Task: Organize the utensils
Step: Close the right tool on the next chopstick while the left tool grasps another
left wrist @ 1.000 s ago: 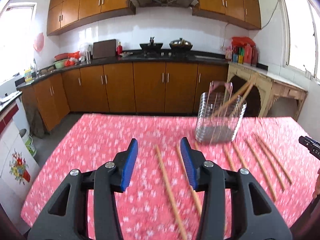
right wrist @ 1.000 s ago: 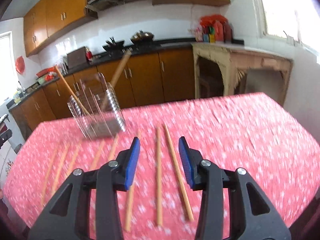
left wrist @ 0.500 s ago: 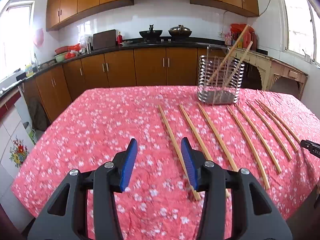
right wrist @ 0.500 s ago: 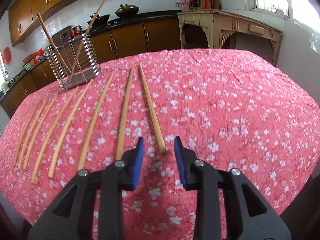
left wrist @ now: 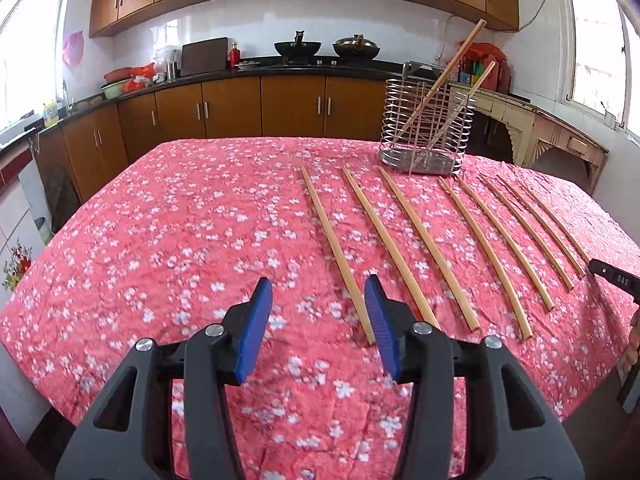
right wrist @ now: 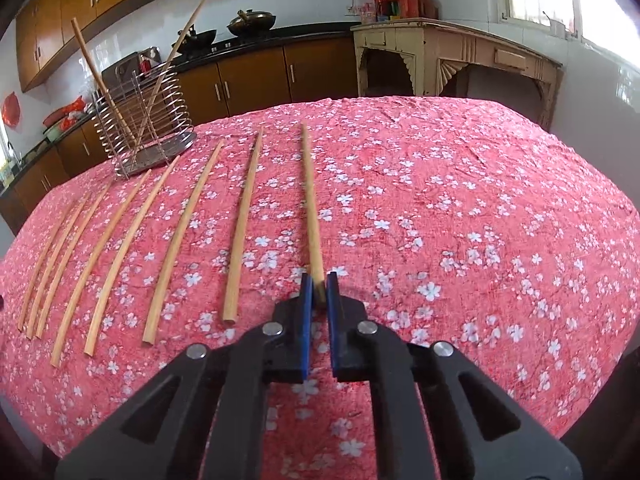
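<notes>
Several long wooden chopsticks lie in a row on the red flowered tablecloth [left wrist: 180,220]. A wire utensil holder [left wrist: 426,124] stands at the far side with two chopsticks leaning in it; it also shows in the right wrist view [right wrist: 146,124]. My right gripper [right wrist: 319,288] is shut on the near end of the rightmost chopstick [right wrist: 310,200], which still lies along the cloth. My left gripper [left wrist: 318,320] is open and empty, low over the cloth just left of the leftmost chopstick [left wrist: 336,252].
Brown kitchen cabinets and a counter with pans [left wrist: 298,46] run behind the table. A cream side table [right wrist: 456,52] stands at the right. The table's edges fall away close on both sides. The right gripper's black tip [left wrist: 614,278] shows at the right edge.
My right gripper has dropped to the cloth and closed on the end of the rightmost chopstick. My left gripper has come lower and nearer the table, still open.
</notes>
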`<state>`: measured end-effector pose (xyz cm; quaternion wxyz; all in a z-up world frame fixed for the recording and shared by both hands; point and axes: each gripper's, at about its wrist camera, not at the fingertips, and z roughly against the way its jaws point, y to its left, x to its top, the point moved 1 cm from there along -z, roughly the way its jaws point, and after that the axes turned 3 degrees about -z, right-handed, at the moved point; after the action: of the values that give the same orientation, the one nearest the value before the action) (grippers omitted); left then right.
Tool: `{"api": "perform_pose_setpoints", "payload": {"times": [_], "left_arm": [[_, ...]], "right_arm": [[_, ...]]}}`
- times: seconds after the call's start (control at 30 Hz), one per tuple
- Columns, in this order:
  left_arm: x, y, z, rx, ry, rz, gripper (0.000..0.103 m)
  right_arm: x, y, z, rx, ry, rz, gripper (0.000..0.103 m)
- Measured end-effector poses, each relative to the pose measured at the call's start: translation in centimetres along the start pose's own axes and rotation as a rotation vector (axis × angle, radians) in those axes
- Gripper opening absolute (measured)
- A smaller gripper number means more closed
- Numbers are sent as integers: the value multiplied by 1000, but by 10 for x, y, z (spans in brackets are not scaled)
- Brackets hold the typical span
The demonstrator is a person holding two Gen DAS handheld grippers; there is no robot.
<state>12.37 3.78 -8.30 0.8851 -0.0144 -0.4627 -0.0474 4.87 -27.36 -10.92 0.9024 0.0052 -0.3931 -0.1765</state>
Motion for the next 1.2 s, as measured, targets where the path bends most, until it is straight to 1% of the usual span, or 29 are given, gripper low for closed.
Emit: {"api": "perform_pose_setpoints", "payload": {"times": [0.2, 0.33, 0.5, 0.6, 0.7, 0.77, 0.8, 0.87, 1.03, 1.2], "left_arm": [[-11, -14, 3, -8, 7, -11, 49], [-14, -25, -3, -13, 26, -27, 49], [-18, -26, -15, -5, 66, 18, 48], [-19, -24, -15, 9, 59, 28, 41], [-20, -22, -15, 13, 56, 35, 25], [-21, -20, -15, 7, 58, 36, 12], [-21, -19, -15, -1, 63, 37, 9], [-20, -13, -15, -21, 79, 43, 8], [-14, -1, -10, -27, 89, 48, 7], [1, 9, 3, -13, 50, 23, 7]], "right_arm": [[-3, 0, 1, -6, -4, -3, 8], [-4, 1, 2, -11, -6, 1, 8], [-6, 1, 3, -18, -10, 7, 8], [-7, 2, 4, -25, -15, 8, 8], [-9, 3, 5, -31, -23, 12, 8], [-10, 2, 5, -32, -26, 15, 8], [-10, 3, 5, -34, -27, 18, 8], [-9, 2, 5, -32, -23, 16, 8], [-6, -2, 9, -24, -32, -2, 8], [3, -2, 25, -32, -81, 7, 8]]}}
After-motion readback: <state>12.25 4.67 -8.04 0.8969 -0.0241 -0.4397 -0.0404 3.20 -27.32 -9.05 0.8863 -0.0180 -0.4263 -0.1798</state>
